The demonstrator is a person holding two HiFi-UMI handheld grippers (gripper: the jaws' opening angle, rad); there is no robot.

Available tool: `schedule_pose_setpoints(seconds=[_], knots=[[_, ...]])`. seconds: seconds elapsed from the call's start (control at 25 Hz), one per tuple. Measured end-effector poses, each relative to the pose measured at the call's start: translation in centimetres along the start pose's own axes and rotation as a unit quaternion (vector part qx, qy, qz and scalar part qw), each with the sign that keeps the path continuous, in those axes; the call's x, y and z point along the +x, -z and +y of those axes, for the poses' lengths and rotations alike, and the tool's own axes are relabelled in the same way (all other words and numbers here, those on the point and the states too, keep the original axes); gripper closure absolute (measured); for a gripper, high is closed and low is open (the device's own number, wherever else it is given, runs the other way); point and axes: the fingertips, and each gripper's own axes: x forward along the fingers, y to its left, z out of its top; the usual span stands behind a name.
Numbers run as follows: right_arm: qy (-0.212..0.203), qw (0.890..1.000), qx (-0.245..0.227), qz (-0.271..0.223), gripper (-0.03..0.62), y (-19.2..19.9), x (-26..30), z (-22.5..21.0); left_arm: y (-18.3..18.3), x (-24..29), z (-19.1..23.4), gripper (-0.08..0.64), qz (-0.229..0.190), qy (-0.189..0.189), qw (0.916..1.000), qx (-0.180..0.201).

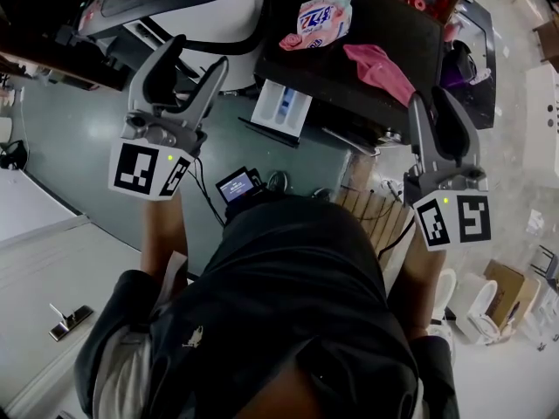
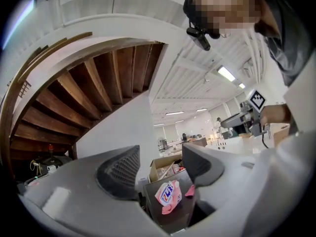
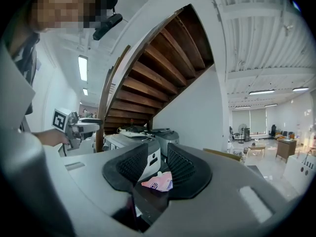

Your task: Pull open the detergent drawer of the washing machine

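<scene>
Already the detergent drawer (image 1: 281, 107) juts open from the washing machine (image 1: 389, 24). It looks light, stiff and slick, best taken at its front lip. Left gripper (image 1: 201, 52) and right gripper (image 1: 434, 96) have their fingers released, empty.

We saw a dark washer top (image 1: 395, 23) bearing a pink-and-white bag (image 1: 324, 19); a pink cloth (image 1: 378, 71) lay right of the bag, a small pink scrap (image 1: 291, 41) touching the bag's lower-left edge.

1. Pouch (image 1: 323, 20): pink and white, blue print
2. Cloth (image 1: 377, 68): pink
3. Drawer (image 1: 282, 107): white, seemingly blue inside
4. Left gripper (image 1: 194, 55), right gripper (image 1: 434, 99): grey
5. Cubes (image 1: 148, 168): black-and-white square markers
6. Floor (image 1: 79, 138): grey-green
</scene>
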Motion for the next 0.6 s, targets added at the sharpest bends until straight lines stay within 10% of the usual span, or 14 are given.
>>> schedule_pose_setpoints(seconds=[0.6], knots=[[0.006, 1.0, 0.004, 0.011, 0.469, 0.7, 1.1, -0.6, 2.1, 1.2, 0.4, 0.241, 0.014, 0.011, 0.9996, -0.021]])
